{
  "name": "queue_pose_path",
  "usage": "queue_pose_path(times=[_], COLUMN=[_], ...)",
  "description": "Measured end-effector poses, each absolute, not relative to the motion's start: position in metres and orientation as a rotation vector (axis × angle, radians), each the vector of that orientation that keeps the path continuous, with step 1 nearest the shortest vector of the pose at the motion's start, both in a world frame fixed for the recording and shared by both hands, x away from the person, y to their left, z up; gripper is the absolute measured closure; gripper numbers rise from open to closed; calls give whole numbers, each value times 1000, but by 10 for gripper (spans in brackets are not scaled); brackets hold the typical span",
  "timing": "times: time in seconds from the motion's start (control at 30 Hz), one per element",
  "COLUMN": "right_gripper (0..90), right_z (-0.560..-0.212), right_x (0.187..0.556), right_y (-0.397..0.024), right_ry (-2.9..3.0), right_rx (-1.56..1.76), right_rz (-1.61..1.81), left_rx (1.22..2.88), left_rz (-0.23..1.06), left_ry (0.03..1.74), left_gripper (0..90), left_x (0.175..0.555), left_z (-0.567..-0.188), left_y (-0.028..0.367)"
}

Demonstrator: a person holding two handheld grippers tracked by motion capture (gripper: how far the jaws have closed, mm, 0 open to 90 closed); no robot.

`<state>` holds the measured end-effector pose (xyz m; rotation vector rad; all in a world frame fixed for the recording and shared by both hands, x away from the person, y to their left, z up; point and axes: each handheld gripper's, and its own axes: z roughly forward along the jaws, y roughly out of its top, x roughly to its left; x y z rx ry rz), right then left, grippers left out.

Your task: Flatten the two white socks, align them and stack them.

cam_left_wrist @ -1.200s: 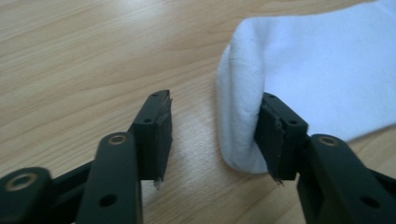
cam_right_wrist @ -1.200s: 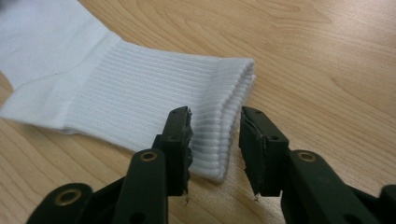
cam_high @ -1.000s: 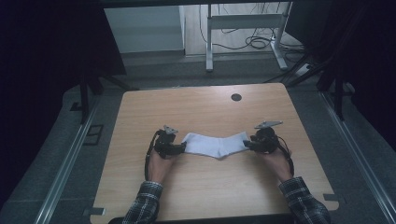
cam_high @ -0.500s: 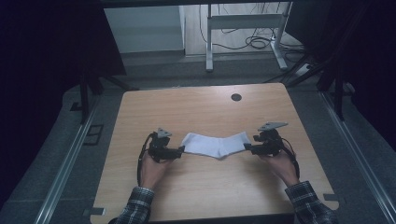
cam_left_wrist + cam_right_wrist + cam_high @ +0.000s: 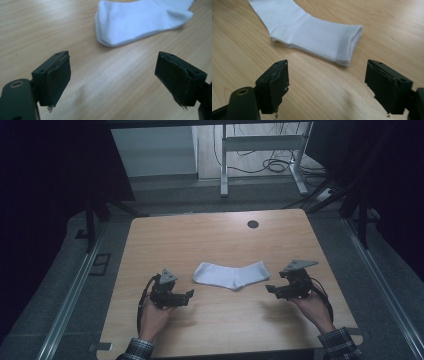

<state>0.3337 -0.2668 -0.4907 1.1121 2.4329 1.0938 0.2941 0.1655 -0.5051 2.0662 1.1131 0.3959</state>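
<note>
While the white sock lies flat near the middle of the table, it is touched by neither gripper. It is bent in a shallow V, with its toe end turned to the left gripper and its ribbed cuff turned to the right gripper. The left gripper is held in the left hand just off the toe end, and its jaws are spread wide, having just been opening; nothing is caught between them. In the left gripper view, bare wood is seen between the two black pads, and the toe of the sock is seen beyond them. The right gripper is held in the right hand near the cuff, apart from it, and its jaws have likewise just been opening and are spread with nothing between. In the right gripper view, the cuff is seen ahead of the pads, lying on the wood.
</note>
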Motion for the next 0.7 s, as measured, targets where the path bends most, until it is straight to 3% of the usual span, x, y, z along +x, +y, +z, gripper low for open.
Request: queue_pose_path(times=[0.7], right_gripper=[116], right_z=[-527], right_x=[301], right_y=[-282], right_ry=[2480], right_rx=[1121], right_rz=[998], left_rx=[2160], left_rz=[386], left_ry=[1083], left_gripper=[115], left_x=[254], left_z=[-533], left_y=[170])
